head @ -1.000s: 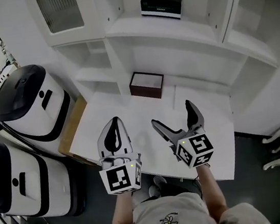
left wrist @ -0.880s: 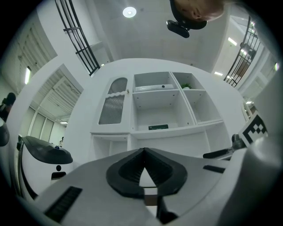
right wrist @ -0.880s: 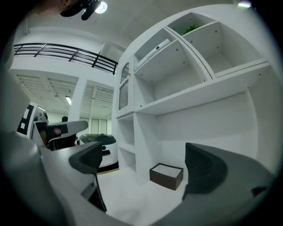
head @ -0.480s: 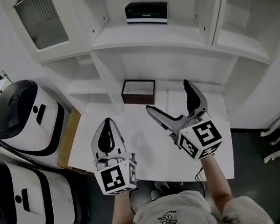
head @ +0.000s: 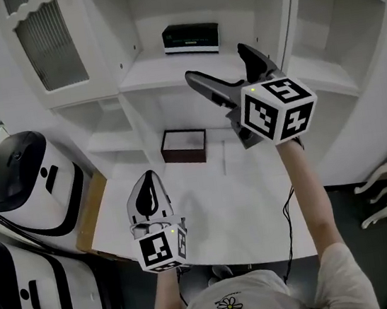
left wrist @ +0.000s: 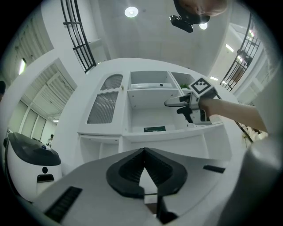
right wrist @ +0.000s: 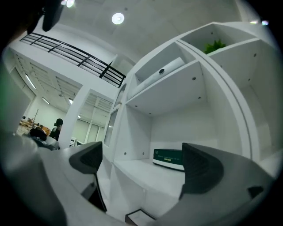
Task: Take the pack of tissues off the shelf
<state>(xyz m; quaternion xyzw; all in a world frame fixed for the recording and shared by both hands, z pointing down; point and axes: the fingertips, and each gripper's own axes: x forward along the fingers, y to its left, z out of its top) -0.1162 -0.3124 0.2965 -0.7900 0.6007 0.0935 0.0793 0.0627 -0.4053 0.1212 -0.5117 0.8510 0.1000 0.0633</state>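
Head view puts the dark green and white rectangular pack of tissues (head: 191,37) in the upper middle of the frame, lying at the back of a bay of the white shelf unit (head: 167,72). My right gripper (head: 217,65) is raised in front of that bay, jaws spread wide with nothing between them, clear of the pack. Right gripper view frames the pack (right wrist: 167,159) low in the picture between the two dark jaw tips, but its right end is cut off behind the right-hand jaw, and I cannot read its print. My left gripper (head: 148,186) hangs low over the white tabletop (head: 258,205), jaws pressed together on nothing. Left gripper view shows the pack (left wrist: 154,129) only as a thin green strip. A dark brown open box (head: 184,146) sits at the tabletop's far edge, its inside pale and its contents hard to make out.
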